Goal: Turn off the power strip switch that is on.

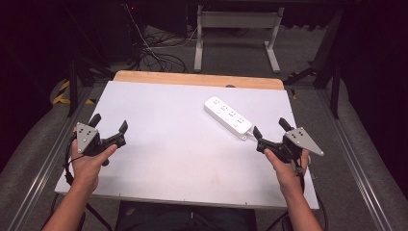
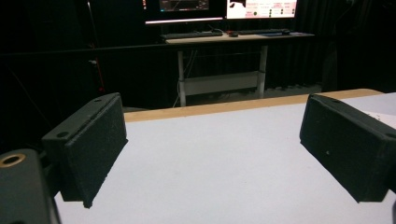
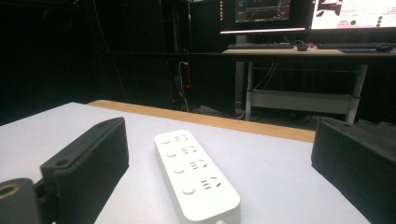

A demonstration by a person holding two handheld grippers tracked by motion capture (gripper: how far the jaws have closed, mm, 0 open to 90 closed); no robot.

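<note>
white tabletop (image 1: pixel 178 144) with a wood strip along its far edge, dark room behind, desk with monitors (image 3: pixel 299 14) beyond. white power strip (image 1: pixel 228 117) lies flat near the far right corner, long axis diagonal, far-left to near-right; its near end is partly hidden behind the right gripper (image 1: pixel 270 129). left gripper (image 1: pixel 109 123) hovers at the left edge, right gripper at the right edge, both held from below with jaws spread wide and nothing between them. socket detail is blurry.
</note>
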